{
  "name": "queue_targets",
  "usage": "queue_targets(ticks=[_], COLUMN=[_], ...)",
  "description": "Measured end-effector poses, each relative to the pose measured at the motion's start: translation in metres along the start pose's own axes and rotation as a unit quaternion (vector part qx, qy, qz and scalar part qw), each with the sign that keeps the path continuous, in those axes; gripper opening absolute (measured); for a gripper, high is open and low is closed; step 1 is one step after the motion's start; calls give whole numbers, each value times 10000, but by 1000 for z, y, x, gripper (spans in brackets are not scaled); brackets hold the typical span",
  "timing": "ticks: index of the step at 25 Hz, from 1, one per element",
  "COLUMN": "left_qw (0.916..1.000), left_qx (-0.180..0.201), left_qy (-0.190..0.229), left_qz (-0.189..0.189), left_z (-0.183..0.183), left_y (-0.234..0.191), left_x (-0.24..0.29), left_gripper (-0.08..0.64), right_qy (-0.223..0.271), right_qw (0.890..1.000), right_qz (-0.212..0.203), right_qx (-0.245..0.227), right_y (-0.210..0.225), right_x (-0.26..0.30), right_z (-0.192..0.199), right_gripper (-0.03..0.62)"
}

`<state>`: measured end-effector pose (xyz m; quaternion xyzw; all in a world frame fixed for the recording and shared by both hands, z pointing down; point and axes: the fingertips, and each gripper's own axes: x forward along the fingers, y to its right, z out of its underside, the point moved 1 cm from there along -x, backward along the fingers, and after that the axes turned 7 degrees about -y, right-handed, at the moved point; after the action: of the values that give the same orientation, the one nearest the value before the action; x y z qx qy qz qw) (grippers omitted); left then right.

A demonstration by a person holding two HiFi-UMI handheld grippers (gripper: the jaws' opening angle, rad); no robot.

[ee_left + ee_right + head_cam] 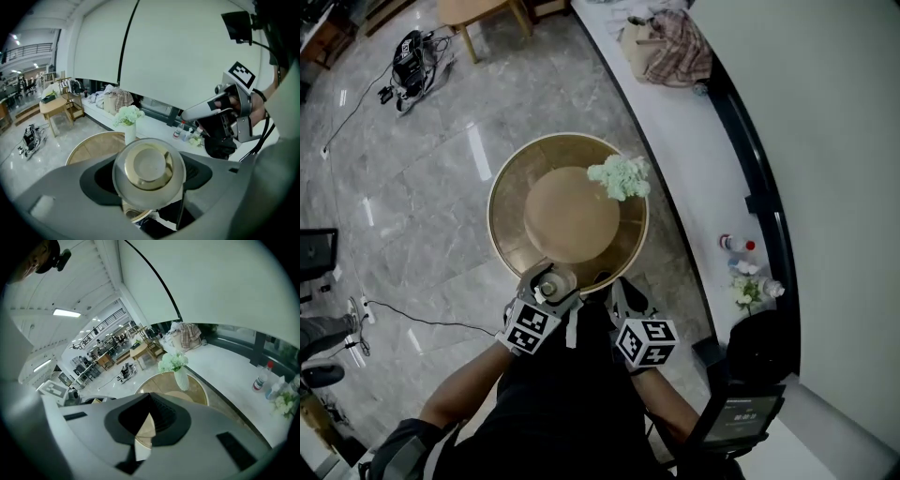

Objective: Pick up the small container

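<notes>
Broadly, the round tan table with a brass-coloured rim (499,220) fills the middle of the floor, with a long white curved ledge (675,122) behind it. A white vase of pale green flowers (620,176) stands at the table's far edge, well away from the work. The left gripper (548,287) sits over the near rim, its jaws closed around the small round clear container with a gold-toned lid (149,169). It grips the sides, so the container stays upright and its lid faces the camera. It seems to be just off the tabletop, though neither view shows its base clearly. The right gripper (622,293) waits just beside it, jaws drawn close with nothing between them, probably to keep out of the way. No brand or lettering can be read. Each gripper's cube carries only black-and-white square markers, and the label on the small red-capped bottle (737,244) on the ledge is too small to make out.
</notes>
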<state>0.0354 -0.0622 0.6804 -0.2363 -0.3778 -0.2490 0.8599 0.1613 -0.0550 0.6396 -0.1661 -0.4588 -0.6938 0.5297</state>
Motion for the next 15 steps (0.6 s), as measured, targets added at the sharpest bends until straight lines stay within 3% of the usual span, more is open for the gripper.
queue_targets(ticks=[11,15], left_qw=[9961,9949], left_qx=[-756,-833], left_qy=[431,557], left_qz=[149,94], left_z=[-35,-38], left_y=[-2,-3], left_x=[-62,-79], left_gripper=[331,331], right_qy=[150,224], right_qw=[9995,9989], right_qz=[-266,-396], right_qx=[-50,-129], right_y=[-36,-50], right_x=[-16,-22], right_z=[-23,-28], right_gripper=[6,6])
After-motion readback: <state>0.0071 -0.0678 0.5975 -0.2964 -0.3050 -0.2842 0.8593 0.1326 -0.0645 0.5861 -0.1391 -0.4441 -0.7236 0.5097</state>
